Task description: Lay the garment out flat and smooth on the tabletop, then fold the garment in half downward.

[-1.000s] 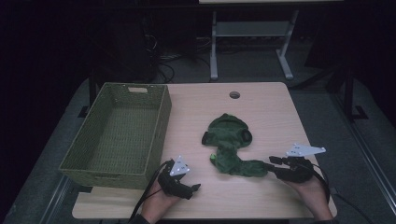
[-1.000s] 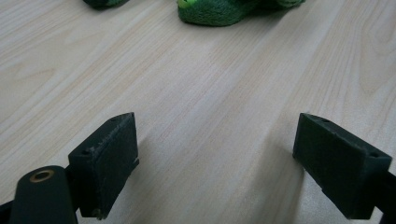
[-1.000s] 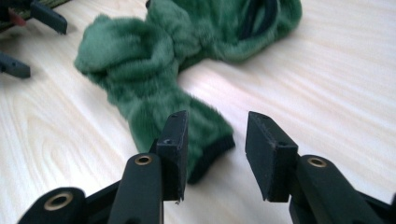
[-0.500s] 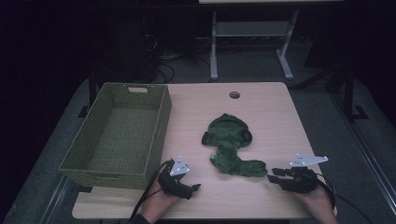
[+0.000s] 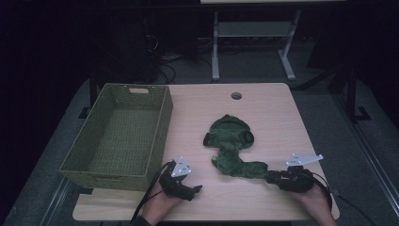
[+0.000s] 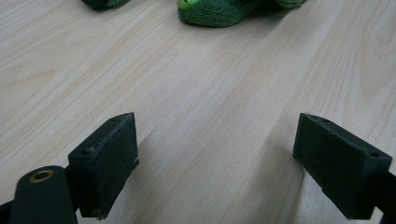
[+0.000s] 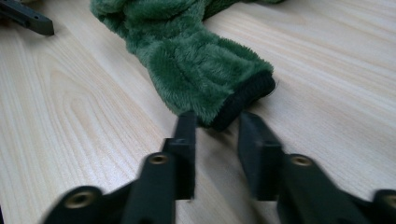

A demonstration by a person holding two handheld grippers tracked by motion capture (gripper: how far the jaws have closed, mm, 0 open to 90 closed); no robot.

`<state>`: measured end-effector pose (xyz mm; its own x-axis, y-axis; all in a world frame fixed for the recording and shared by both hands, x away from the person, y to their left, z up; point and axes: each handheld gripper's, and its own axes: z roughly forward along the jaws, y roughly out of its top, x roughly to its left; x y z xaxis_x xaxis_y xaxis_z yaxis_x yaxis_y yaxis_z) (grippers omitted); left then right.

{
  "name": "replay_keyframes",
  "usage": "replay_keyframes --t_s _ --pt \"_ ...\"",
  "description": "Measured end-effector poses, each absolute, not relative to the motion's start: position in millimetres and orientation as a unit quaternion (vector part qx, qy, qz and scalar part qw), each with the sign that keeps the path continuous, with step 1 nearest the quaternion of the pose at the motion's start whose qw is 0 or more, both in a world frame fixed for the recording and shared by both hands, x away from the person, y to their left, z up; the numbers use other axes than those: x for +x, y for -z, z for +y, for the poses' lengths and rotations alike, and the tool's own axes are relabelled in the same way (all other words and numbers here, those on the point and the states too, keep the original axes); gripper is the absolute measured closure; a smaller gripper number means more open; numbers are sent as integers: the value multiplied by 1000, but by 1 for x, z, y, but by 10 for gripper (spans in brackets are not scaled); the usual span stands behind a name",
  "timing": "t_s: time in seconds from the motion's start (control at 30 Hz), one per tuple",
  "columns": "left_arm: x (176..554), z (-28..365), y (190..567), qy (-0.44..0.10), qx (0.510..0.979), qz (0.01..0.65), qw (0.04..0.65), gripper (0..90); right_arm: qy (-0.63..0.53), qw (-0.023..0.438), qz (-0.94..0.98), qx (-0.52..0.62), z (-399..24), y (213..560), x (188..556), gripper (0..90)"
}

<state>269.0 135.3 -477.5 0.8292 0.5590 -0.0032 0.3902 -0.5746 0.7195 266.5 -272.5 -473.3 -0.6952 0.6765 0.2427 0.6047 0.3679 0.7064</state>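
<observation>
A green plush toy point(image 5: 230, 141) lies crumpled on the wooden table point(image 5: 273, 108), right of centre. Its sleeve ends in a black cuff point(image 7: 243, 100) that points at my right gripper point(image 5: 270, 176). In the right gripper view, my right gripper point(image 7: 217, 126) lies low on the table. Its jaws have just been closing and stand narrow. The cuff's corner sits between their tips, with a gap still showing. My left gripper point(image 5: 197, 188) rests near the front edge, left of the toy. Its jaws point(image 6: 215, 154) are wide apart over bare wood, and the toy point(image 6: 215, 11) lies farther off.
A green woven basket point(image 5: 108, 176) stands empty on the table's left side, close to my left hand. A round cable hole point(image 5: 236, 95) is at the back of the tabletop. Metal stand legs point(image 5: 215, 47) rise behind the table in the dark.
My right gripper's jaws have narrowed around the toy's cuff end, and the hand has slipped a little toward the front edge. My left gripper has stayed put.
</observation>
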Motion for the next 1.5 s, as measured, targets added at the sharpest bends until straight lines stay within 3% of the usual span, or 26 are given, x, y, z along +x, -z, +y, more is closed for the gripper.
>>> replay_keyframes --t_s 0.07,0.2,0.77,1.5 --pt "269 135 477 -113 880 270 374 130 -410 46 826 384 -273 473 267 816" --pt "269 135 477 -113 880 269 374 130 -413 43 825 382 -273 470 267 845" --pt "270 135 478 -113 881 269 374 130 -451 78 821 341 -267 443 270 846" --pt "270 135 478 -114 880 268 374 130 -470 85 842 252 -211 407 294 839"
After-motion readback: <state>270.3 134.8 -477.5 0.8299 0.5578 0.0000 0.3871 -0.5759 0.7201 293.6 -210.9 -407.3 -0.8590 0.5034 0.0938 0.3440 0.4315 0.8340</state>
